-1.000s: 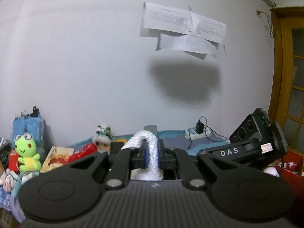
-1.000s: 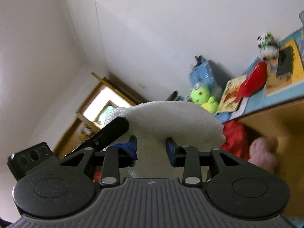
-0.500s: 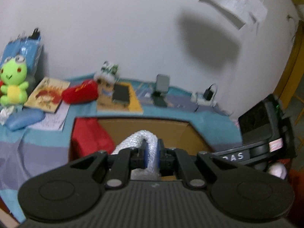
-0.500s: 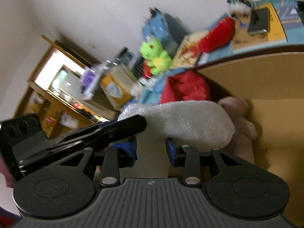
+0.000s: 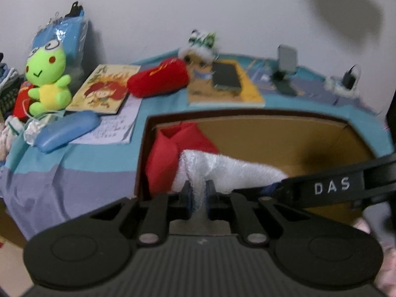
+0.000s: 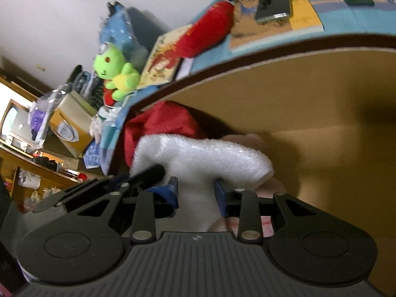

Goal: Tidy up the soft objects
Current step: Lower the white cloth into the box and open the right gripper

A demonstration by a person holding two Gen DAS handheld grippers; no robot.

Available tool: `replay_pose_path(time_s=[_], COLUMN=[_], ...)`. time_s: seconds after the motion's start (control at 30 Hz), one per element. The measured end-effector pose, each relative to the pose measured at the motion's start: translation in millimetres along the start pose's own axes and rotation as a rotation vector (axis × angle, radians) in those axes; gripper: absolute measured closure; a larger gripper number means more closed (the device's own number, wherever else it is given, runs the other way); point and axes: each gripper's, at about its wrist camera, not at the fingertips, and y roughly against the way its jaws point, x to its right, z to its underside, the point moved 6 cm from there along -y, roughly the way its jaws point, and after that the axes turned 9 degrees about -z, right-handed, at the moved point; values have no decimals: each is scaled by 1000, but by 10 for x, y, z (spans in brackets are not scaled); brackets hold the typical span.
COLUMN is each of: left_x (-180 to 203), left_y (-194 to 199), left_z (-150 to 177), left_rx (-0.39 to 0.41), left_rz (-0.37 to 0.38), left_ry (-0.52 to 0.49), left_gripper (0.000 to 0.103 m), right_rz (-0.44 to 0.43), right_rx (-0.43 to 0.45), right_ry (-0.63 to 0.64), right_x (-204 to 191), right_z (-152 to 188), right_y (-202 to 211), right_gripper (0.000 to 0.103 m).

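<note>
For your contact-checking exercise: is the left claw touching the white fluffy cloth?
Touching. The left wrist view shows the left claw pinching a fold of the white fluffy cloth between its pads.

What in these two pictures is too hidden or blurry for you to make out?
- Pink plush, right wrist view: mostly behind the white towel; its shape is unclear.
- Cardboard box floor, left wrist view: its near part is covered by the towel and the left gripper.
- Small plush by the wall, left wrist view: blurred, details unreadable.
- Box's right side, right wrist view: cut off by the edge.
</note>
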Motion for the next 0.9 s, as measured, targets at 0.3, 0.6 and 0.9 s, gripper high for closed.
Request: replay_pose_path(time_s=[0.3,0.6,0.9], left_x=[70,-13,145], left_y=[86,826,1369], left_z=[-38,-193,-15], left_rx=[24,159,215], left_rz=[-100,-107,-32], left_ry=[-131,-130,-134], left_gripper=[47,45,44], right_rz=[-75,-82,-93], right_rx=[31,293,312], right_ry=[9,309,336], right_x=[-99,-634,-625], right_z=[-37,165,489], right_y=[252,848,1107], right_gripper=[85,85,85])
